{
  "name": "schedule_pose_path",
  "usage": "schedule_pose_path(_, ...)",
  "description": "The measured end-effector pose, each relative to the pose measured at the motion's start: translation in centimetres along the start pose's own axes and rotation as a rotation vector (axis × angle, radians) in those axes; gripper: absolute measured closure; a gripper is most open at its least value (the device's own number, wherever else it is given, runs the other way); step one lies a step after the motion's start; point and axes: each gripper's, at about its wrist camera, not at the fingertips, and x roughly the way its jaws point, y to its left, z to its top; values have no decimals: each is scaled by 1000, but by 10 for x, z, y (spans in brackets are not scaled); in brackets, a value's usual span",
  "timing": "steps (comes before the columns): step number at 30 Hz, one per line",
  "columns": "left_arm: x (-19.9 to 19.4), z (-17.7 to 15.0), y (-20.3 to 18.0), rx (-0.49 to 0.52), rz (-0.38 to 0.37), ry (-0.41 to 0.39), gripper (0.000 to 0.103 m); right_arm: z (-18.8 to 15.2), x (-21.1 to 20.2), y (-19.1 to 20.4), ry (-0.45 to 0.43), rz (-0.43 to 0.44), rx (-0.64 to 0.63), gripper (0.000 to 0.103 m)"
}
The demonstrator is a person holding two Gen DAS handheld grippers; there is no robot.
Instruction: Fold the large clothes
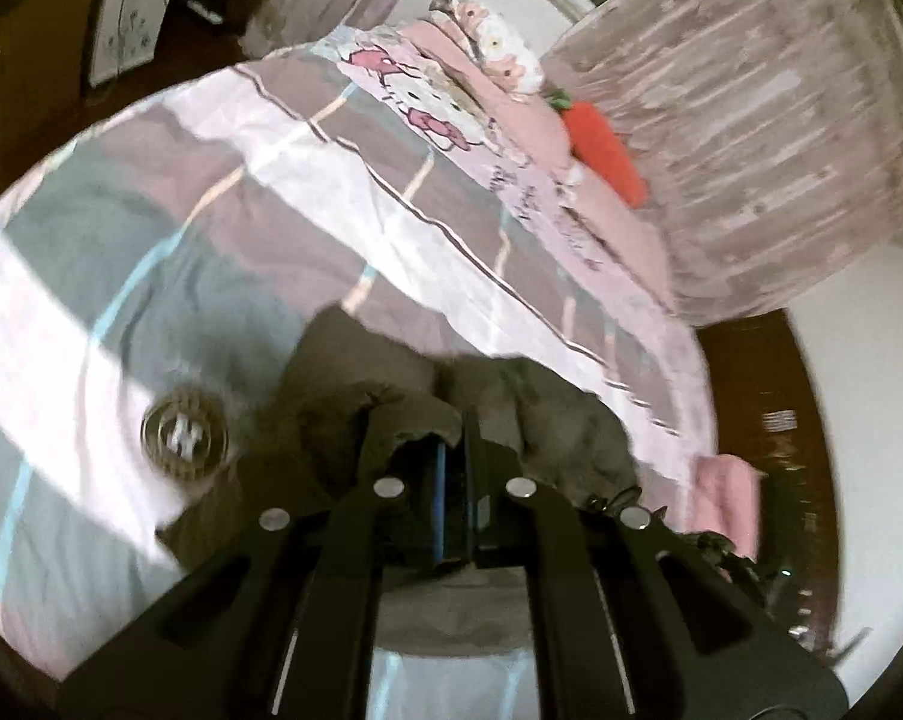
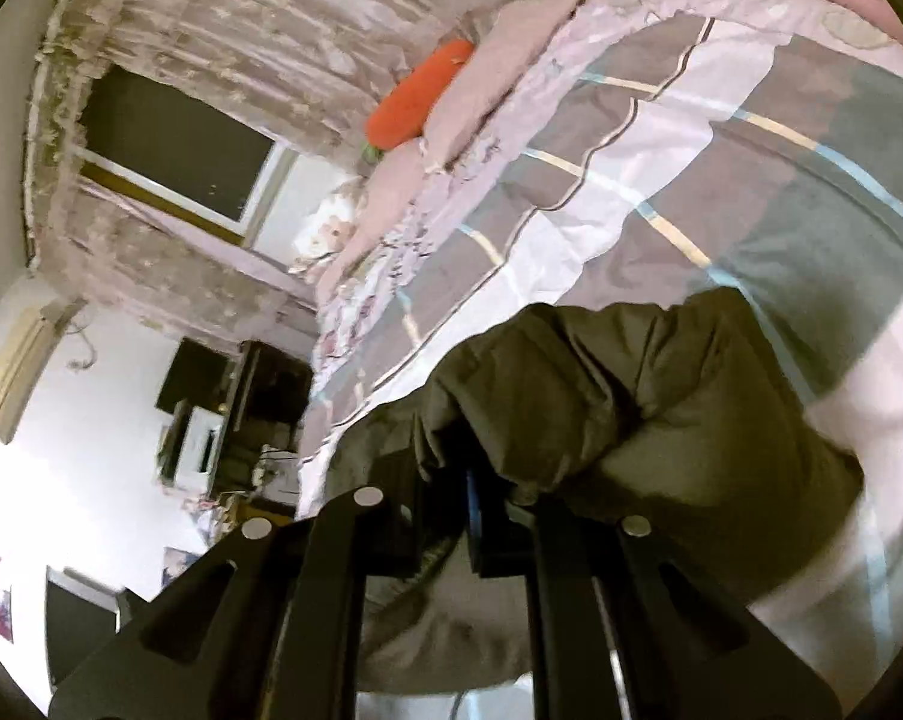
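Observation:
A dark olive-brown garment [image 1: 391, 384] lies bunched on a bed with a plaid cover [image 1: 259, 180]. My left gripper [image 1: 454, 450] is shut on a fold of the garment, and cloth drapes over the fingertips. A round emblem [image 1: 184, 432] of the garment shows to the left of it. In the right wrist view the same garment [image 2: 631, 396] hangs in folds over my right gripper [image 2: 469, 474], which is shut on its edge. The fingertips are partly hidden by cloth. The frames are blurred.
Pink pillows [image 1: 511, 96] and an orange carrot-shaped cushion [image 1: 607, 150] lie at the head of the bed, with curtains [image 1: 751, 120] behind. A window [image 2: 175, 150], a white wall and dark furniture [image 2: 253, 408] stand beside the bed. A dark wooden floor [image 1: 763, 396] runs along the bed's edge.

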Motion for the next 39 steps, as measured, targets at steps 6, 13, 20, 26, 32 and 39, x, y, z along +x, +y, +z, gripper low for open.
schedule_pose_path(6,96,26,-2,-27,134,40,98,12,29,-55,52,56,183,85)
schedule_pose_path(13,152,16,40,-137,203,104,98,33,-29,-66,-247,13,276,12)
schedule_pose_path(20,145,29,46,-147,136,119,94,-41,17,62,113,-31,-368,15)
schedule_pose_path(26,91,31,5,8,61,63,71,-126,117,73,241,-301,-683,24)
schedule_pose_path(32,22,7,-45,215,-51,-50,51,-72,125,55,85,-367,-498,26)
schedule_pose_path(39,-45,36,-27,69,-18,-290,13,-74,139,46,99,-441,-510,26)
